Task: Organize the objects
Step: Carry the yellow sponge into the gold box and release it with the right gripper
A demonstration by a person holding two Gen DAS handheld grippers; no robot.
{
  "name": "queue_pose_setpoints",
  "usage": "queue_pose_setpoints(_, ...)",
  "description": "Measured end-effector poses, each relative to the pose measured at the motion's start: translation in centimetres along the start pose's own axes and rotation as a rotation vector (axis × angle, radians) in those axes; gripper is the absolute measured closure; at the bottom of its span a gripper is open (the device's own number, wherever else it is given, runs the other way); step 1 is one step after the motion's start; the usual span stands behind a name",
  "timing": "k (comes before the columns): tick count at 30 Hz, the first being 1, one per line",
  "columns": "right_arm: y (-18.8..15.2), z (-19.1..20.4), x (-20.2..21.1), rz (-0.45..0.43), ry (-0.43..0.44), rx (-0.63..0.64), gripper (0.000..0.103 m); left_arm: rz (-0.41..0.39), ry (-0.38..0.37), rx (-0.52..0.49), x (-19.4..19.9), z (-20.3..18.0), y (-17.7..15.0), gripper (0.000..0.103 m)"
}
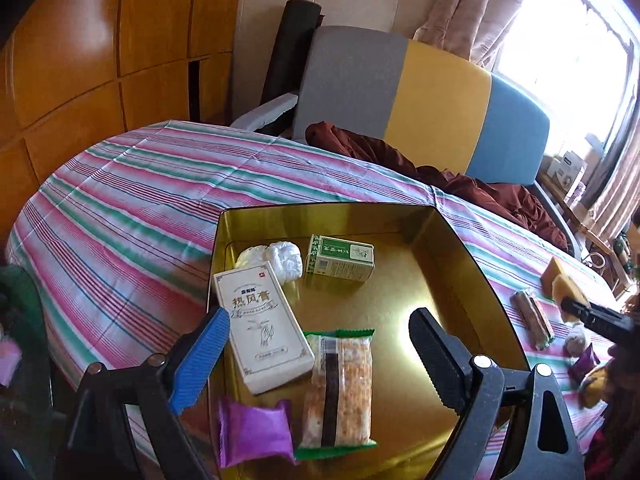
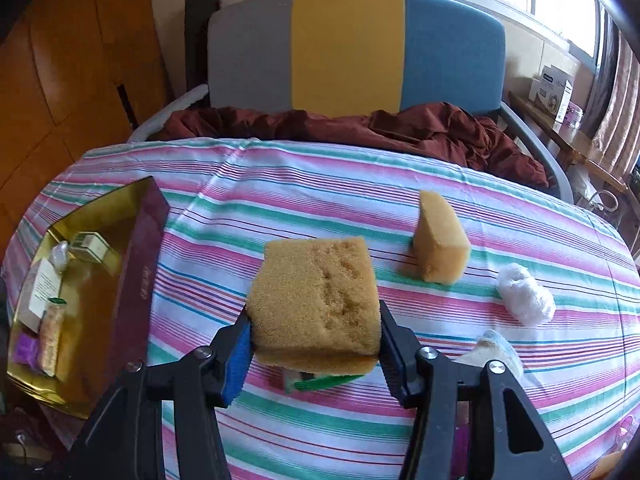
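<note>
A gold-lined box (image 1: pixel 448 248) sits on the striped table and holds a white carton (image 1: pixel 264 332), a green carton (image 1: pixel 340 258), a white plastic wad (image 1: pixel 280 258), a snack bar (image 1: pixel 340 388) and a purple packet (image 1: pixel 254 432). My left gripper (image 1: pixel 320 360) is open and empty above the box. My right gripper (image 2: pixel 314 344) is shut on a yellow sponge (image 2: pixel 316 300), held above the table to the right of the box (image 2: pixel 136 264). A green-edged wrapper (image 2: pixel 320 382) lies partly hidden under the sponge.
A second sponge (image 2: pixel 440 236), a white plastic wad (image 2: pixel 526 294) and a clear-wrapped item (image 2: pixel 494 350) lie on the tablecloth at right. A snack bar (image 1: pixel 534 318) and small packets (image 1: pixel 584 362) lie right of the box. A chair (image 2: pixel 352 52) with dark red cloth (image 2: pixel 360 128) stands behind.
</note>
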State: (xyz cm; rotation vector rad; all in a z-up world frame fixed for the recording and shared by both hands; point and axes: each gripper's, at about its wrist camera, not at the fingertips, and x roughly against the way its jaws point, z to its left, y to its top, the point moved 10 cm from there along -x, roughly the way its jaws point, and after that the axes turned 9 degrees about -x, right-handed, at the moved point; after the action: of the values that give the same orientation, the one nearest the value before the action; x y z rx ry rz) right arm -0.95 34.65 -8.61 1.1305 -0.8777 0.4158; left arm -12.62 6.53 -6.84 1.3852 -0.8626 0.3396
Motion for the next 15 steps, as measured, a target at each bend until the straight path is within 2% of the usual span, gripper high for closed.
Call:
queue_pose_setpoints(4,0.8,6.0,1.4,-0.012,0.110,0.040,0.048,-0.018,0.007,0.004,0.9,0.6,-0.5,0.011)
queue_pose_setpoints(7,0.7,11.5,1.6,0.012,0.208,0.081,0.047,-0.023,0.015,0.028,1.3,1.6,-1.0,0.010)
queue_pose_setpoints(11,-0.5,18.3,0.6,0.075,0.312,0.119,0.047,-0.024,0.033,0.056,2.1,3.2,-1.9,0.009)
queue_pose_setpoints(15,-1.8,23.7,-1.6,0.156,0.373,0.115,0.047,-0.010,0.057,0.096,2.3,5.3,-2.9,0.007)
